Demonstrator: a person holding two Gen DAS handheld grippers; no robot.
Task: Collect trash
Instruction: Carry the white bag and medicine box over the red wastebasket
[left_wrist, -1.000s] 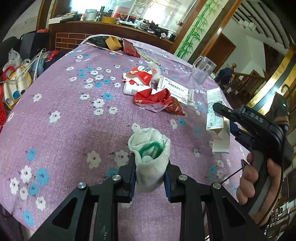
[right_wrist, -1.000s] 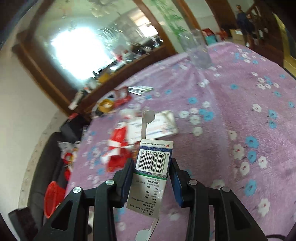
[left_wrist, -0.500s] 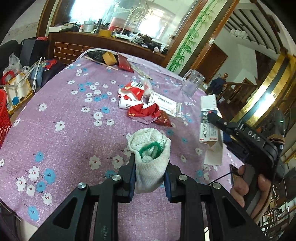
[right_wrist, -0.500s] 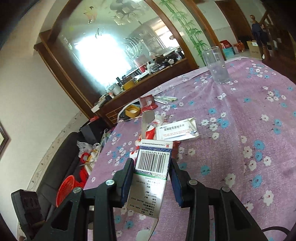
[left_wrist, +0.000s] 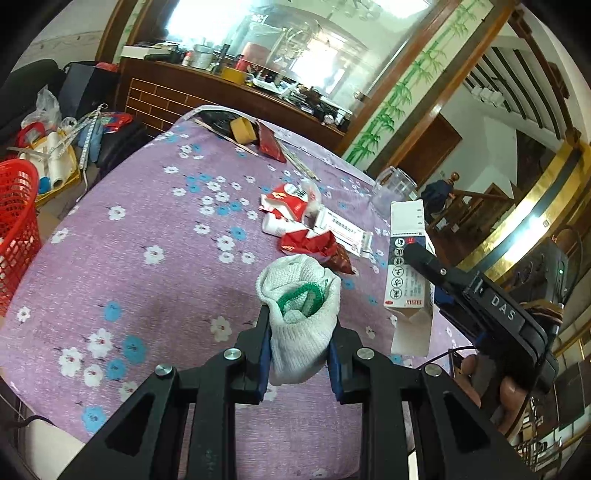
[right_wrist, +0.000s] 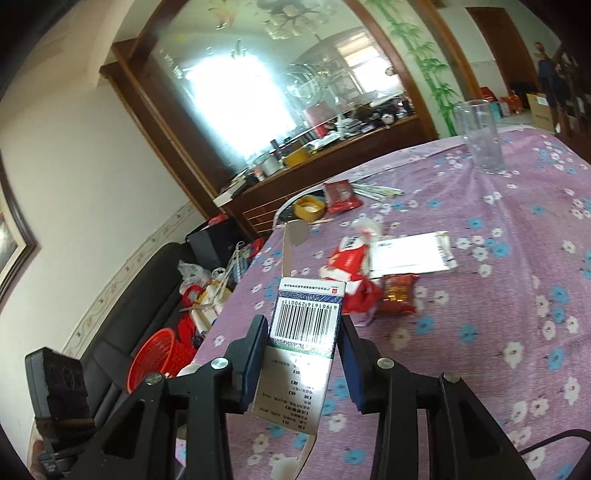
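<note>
Left wrist view: left gripper (left_wrist: 297, 354) fingers clamping a white knitted bundle (left_wrist: 300, 321) above the purple flowered surface (left_wrist: 147, 229), red wrappers (left_wrist: 314, 245) beyond; right wrist view: right gripper (right_wrist: 303, 354) fingers pinching a barcoded carton (right_wrist: 301, 347), red basket (right_wrist: 155, 356) below left.

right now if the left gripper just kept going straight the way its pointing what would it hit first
Most likely the red crumpled wrapper, lying on the purple tablecloth just beyond the white sock that the left gripper holds. Depth is hard to judge, so the cloth itself might come first.
</note>
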